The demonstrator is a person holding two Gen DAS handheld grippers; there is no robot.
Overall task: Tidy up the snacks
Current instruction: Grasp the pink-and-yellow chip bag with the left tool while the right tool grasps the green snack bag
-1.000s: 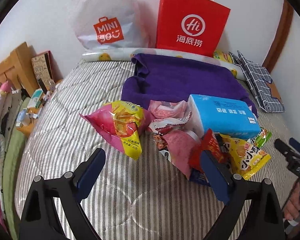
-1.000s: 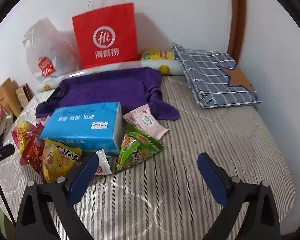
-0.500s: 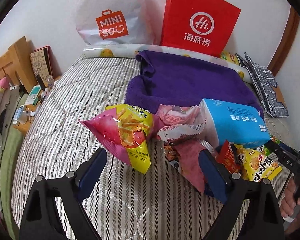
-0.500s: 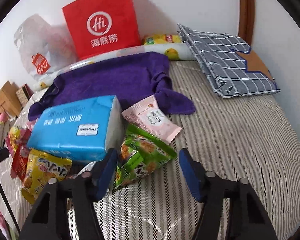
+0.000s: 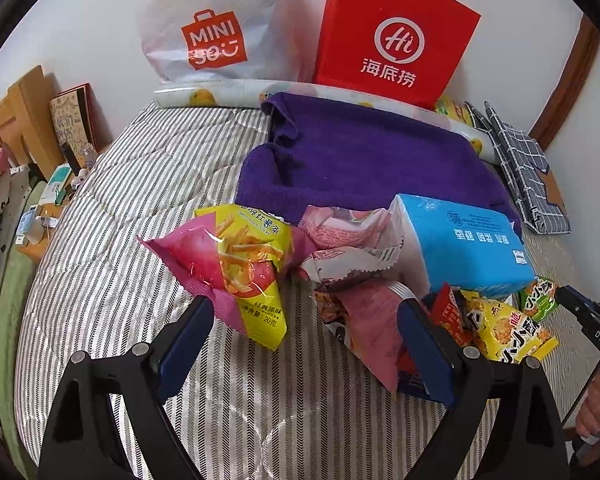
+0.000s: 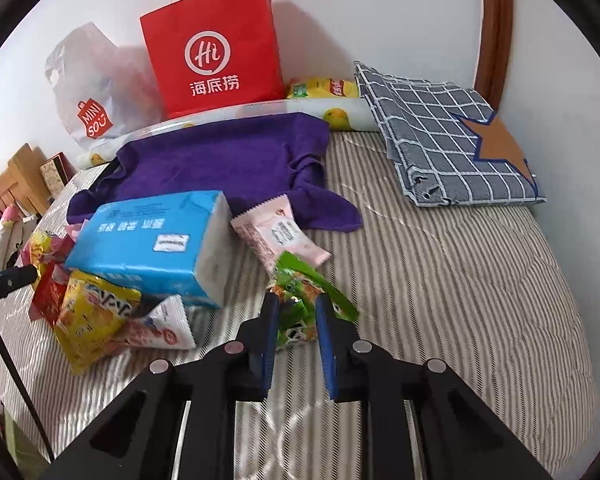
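A pile of snack packets lies on a striped bed. My right gripper (image 6: 296,312) is shut on a green snack packet (image 6: 304,296), which also shows in the left wrist view (image 5: 538,296). Beside it lie a pale pink packet (image 6: 278,236), a blue tissue pack (image 6: 152,248), a yellow packet (image 6: 92,316) and a white-pink packet (image 6: 160,328). My left gripper (image 5: 304,336) is open and empty, its jaws on either side of a pink-and-yellow chip bag (image 5: 236,268) and a pink packet (image 5: 368,320).
A purple towel (image 5: 360,156) lies behind the pile. A red paper bag (image 5: 392,36) and a white plastic bag (image 5: 212,28) stand against the wall. A folded checked cloth (image 6: 444,132) lies at the right. A wooden headboard and clutter (image 5: 16,136) are at the left.
My right gripper moved forward to the green packet and closed from wide open onto it. My left gripper moved closer to the pile and stayed open.
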